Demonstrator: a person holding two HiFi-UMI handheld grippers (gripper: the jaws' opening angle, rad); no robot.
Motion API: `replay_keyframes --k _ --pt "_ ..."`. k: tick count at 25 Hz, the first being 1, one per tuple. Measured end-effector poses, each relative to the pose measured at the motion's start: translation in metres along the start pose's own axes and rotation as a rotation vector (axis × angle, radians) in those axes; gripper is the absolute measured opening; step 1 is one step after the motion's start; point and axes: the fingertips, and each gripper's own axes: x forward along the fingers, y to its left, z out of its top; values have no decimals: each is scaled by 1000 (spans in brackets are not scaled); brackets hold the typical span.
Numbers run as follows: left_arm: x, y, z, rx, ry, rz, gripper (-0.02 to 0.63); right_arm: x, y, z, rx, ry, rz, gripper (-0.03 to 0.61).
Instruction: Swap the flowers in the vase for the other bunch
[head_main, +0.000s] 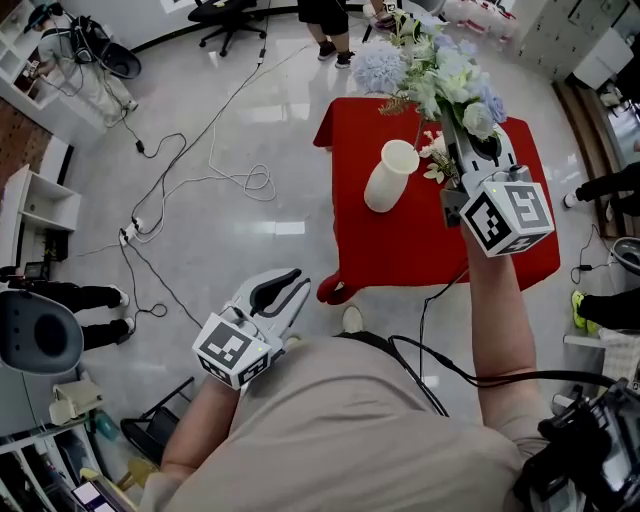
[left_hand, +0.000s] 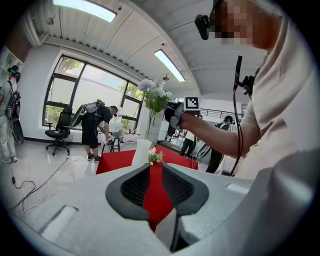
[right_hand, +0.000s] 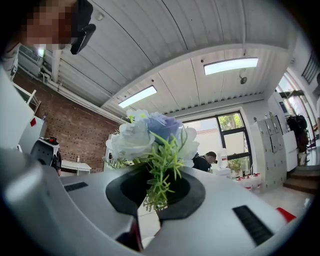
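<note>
Right gripper (head_main: 449, 128) is clamped narrow on the stems of the blue-and-white flower bunch (head_main: 437, 68), held up in the air over the far side of the red table (head_main: 400, 255), clear of the white vase (head_main: 389, 176). In the right gripper view the blooms (right_hand: 149, 134) stick up just past the closed jaws. The vase stands upright on the table, near its left edge. A small white-flowered bunch (head_main: 434, 160) lies on the table just right of the vase, partly hidden by the right gripper. Left gripper (head_main: 291, 289) hangs low by the person's torso, off the table, jaws slightly apart with only red tablecloth showing through the gap.
</note>
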Motion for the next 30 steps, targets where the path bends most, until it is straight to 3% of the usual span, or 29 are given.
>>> replay_keyframes --k 9,14,30 --pt "-7 11 -5 12 -2 -46 58 -14 0 28 -25 -44 -53 57" --pt "8 0 1 12 4 -87 58 -44 -43 33 -26 -23 -157 57" --pt "59 -37 7 34 40 -218 58 -194 -208 -65 91 253 -588 55"
